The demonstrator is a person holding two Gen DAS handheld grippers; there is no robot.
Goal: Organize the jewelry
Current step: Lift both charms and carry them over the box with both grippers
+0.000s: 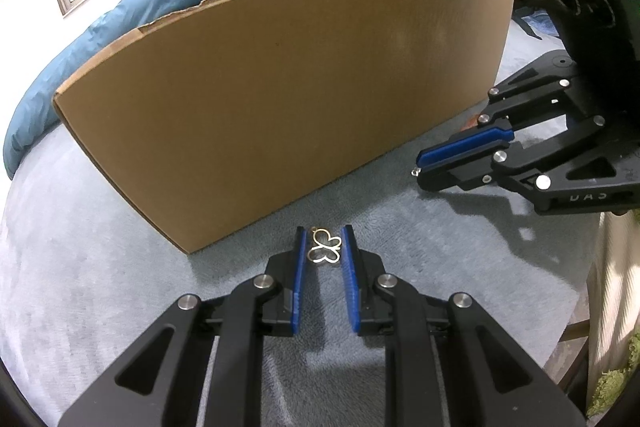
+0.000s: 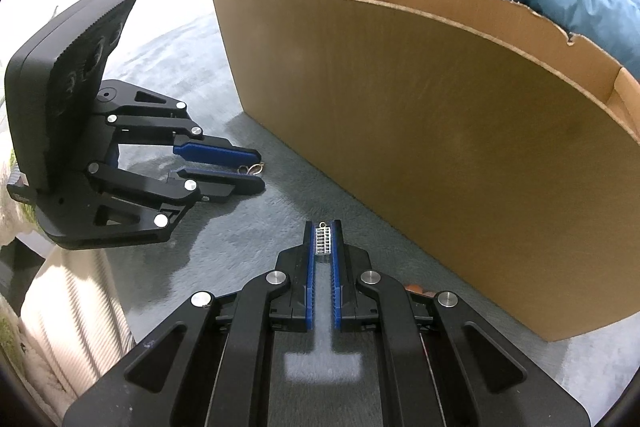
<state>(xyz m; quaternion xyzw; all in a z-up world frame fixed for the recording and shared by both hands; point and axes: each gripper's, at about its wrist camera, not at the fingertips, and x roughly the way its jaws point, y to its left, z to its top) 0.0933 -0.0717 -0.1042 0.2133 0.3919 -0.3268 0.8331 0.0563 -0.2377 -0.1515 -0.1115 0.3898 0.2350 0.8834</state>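
Grey plush bedding (image 1: 100, 307) is serving as the work surface, with a blue duvet (image 1: 140, 11) bunching up behind a cardboard box (image 1: 280, 99) that is standing open at the top.

Just in front of the box's near wall, the left gripper (image 1: 324, 245) is pinching a gold butterfly pendant (image 1: 325, 247) between its blue pads, the jaws nearly closed on the wire outline. Off the box's right end in the left wrist view, the right gripper (image 2: 324, 243) is clamping a small silver ladder-like charm (image 2: 323, 242), its jaws almost fully together.

Both pieces are looking feather-light, thin and easy to bend, and likely slippery against the pads; the flat faces are probably the safest place to grip, with gentle pressure so the wire is not deforming. A loose hold is risking a drop into the plush pile, where such small things would be hard to find.

Only the box's bare inner walls are showing; its floor and any contents are staying hidden.
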